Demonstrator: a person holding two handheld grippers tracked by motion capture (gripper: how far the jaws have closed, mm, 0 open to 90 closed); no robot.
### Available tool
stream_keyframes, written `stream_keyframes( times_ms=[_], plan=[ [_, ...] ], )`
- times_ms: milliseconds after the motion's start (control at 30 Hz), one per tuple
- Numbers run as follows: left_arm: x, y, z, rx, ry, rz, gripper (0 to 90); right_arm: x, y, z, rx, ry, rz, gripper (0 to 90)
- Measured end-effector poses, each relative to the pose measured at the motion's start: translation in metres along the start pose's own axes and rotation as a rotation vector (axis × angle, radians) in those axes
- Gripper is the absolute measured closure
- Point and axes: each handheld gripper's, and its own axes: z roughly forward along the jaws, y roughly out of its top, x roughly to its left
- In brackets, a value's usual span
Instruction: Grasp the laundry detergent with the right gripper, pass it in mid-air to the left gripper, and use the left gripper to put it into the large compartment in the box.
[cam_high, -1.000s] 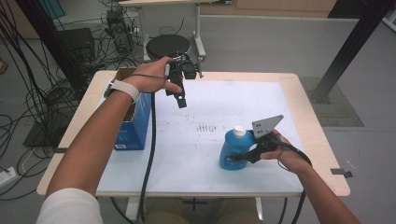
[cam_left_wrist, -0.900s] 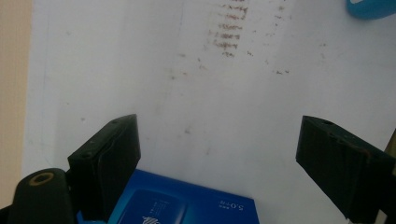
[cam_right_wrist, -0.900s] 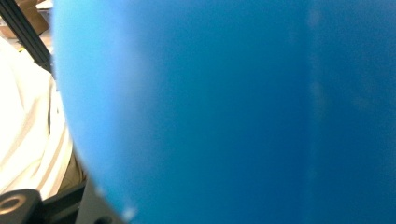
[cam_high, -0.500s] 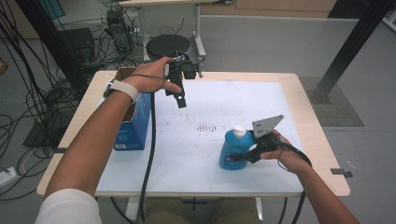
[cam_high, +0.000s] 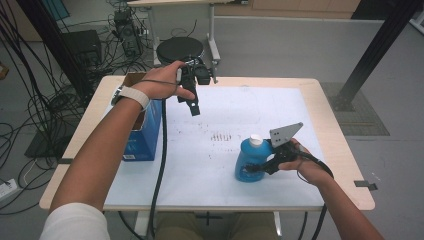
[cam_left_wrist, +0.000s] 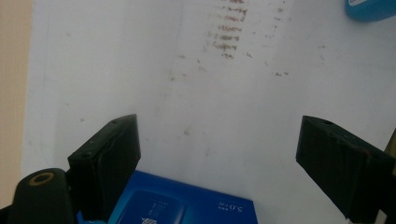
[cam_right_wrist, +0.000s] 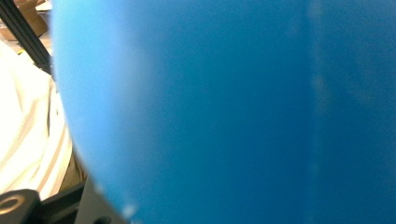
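Nothing has shifted since the earlier frame: both hands hold position. Nearest, the right tongs (cam_high: 257, 167) pinch the upright blue detergent bottle (cam_high: 251, 161) on the white-covered tabletop (cam_high: 220, 200), white cap up. Farther left, a blue box (cam_high: 145, 137). Beyond, the left tongs (cam_high: 192, 106) hang spread, gripping nothing.

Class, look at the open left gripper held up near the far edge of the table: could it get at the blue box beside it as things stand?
Probably yes. The left gripper hangs open just above the blue box, with nothing between them; the right gripper and its blue bottle sit well aside.
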Motion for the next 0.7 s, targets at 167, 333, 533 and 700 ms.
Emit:
stream_keyframes(
  times_ms=[167,333,533,700],
  plan=[
    [0.0005,-0.0011,0.0000,0.000,0.001,-0.003,14.2,-0.0001,0.0004,0.0001,0.003,0.000,-0.002,42.7],
    [0.0002,-0.0010,0.0001,-0.001,0.001,-0.003,14.2,0.0000,0.0004,0.0001,0.002,0.000,-0.002,42.7],
    [-0.0003,-0.0006,-0.0001,-0.004,0.002,-0.004,14.1,-0.0004,0.0002,-0.0001,0.002,0.000,-0.001,42.6],
    [-0.0005,-0.0011,-0.0004,-0.004,0.001,-0.005,14.1,-0.0003,-0.0003,0.0000,-0.003,0.000,0.002,42.6]
  ],
)
